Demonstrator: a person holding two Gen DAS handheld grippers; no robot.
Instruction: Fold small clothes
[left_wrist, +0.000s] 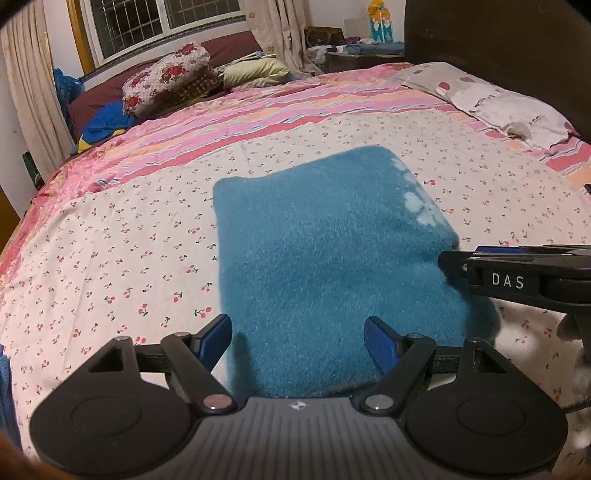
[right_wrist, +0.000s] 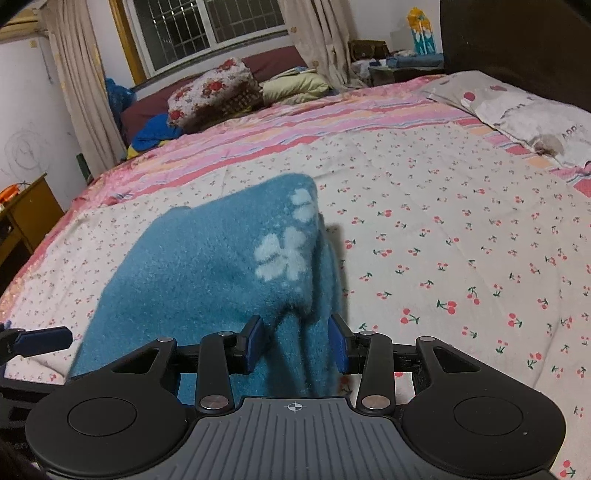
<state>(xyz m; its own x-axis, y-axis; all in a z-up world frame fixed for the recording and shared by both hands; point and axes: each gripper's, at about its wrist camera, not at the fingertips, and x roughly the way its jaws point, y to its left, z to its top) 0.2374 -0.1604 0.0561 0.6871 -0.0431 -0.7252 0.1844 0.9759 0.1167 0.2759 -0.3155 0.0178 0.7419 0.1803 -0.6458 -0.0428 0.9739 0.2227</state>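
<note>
A fluffy blue knitted garment with pale flower shapes (left_wrist: 332, 266) is seen folded on the cherry-print bed sheet (left_wrist: 110, 258). The left gripper (left_wrist: 297, 341) is held spread; the right gripper (right_wrist: 295, 341) part-spread around its loose edge, not visibly pinching. A final tidy or setting aside seems called for.

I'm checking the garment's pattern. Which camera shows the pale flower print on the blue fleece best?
The right wrist view: the flower print faces the camera, large and clear. The left wrist view shows only pale patches along the fleece's far right edge.

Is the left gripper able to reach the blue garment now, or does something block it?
Probably yes. The left gripper is open, and the blue garment lies directly ahead between its fingers; nothing covers that near edge.
</note>
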